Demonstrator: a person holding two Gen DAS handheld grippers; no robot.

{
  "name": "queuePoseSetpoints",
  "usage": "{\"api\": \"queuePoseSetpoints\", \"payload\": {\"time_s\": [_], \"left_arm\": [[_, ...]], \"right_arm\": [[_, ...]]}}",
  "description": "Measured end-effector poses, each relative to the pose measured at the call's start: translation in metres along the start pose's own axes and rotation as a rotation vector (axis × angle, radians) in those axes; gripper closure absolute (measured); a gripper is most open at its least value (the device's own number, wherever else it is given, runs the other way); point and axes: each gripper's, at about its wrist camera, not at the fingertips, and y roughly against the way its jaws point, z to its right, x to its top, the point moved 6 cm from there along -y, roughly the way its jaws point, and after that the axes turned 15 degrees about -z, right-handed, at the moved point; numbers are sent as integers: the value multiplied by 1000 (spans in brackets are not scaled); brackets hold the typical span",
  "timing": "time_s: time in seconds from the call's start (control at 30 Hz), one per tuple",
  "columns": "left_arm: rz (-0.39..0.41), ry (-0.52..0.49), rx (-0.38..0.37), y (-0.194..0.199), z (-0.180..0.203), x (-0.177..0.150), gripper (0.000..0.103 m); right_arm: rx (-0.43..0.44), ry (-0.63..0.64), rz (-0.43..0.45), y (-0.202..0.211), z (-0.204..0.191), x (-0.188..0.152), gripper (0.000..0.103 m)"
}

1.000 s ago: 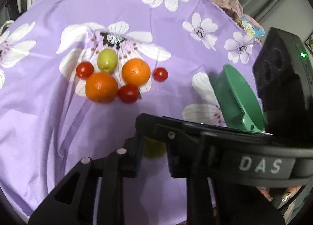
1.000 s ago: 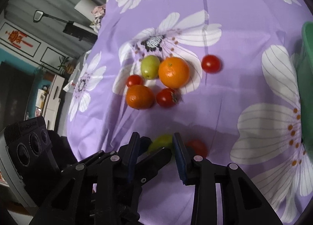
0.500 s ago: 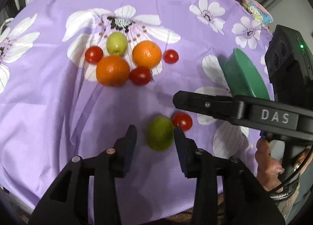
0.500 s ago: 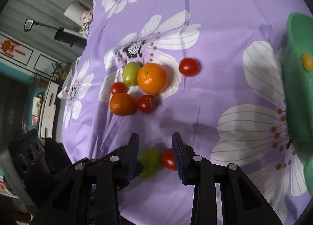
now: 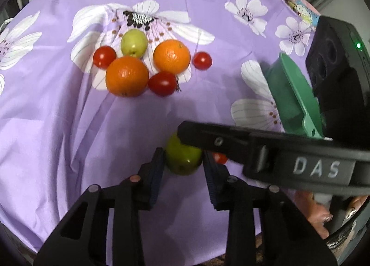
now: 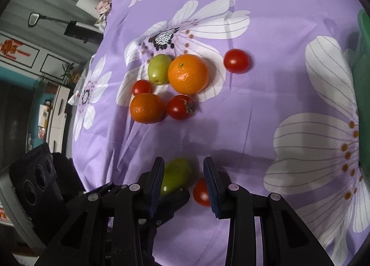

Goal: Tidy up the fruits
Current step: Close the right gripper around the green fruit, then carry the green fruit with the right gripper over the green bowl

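My left gripper [image 5: 183, 162] is shut on a green fruit [image 5: 182, 158], just over the purple flowered cloth. A small red tomato [image 5: 219, 157] lies right beside it. My right gripper [image 6: 183, 173] is open and empty, hovering above the same green fruit [image 6: 177, 177] and tomato [image 6: 201, 193]; its finger [image 5: 231, 142] crosses the left wrist view. Farther off lies a cluster: two oranges [image 5: 126, 76] [image 5: 171, 56], another green fruit [image 5: 134, 42] and three red tomatoes [image 5: 104, 56] [image 5: 162, 83] [image 5: 202, 60].
A green bowl [image 5: 293, 94] sits at the right, its edge also in the right wrist view [image 6: 363, 81]. The cloth [image 5: 57, 127] drops off at the near and left table edges. Room furniture shows beyond the left edge [image 6: 34, 81].
My left gripper has moved forward and closed onto the near green fruit. My right gripper has shifted back over the fruit and tomato, its finger now crossing lower in the left view.
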Motion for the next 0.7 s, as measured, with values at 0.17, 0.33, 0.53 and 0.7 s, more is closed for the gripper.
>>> {"api": "queuePoseSetpoints", "payload": {"time_s": [0.17,0.33,0.53,0.7], "left_arm": [[58,6,17,0,3,5,70],[119,11,-13,2,10,15,70],[108,10,7,-10,11,19,69],[91,2,22,-10,10,17,68]], "right_arm": [[34,-6,-7,-3,0,1,66],[15,-2,57,9,1,3,66],[7,-35,55,7,12,8,66],[5,-43,37,2,15,8,66]]}}
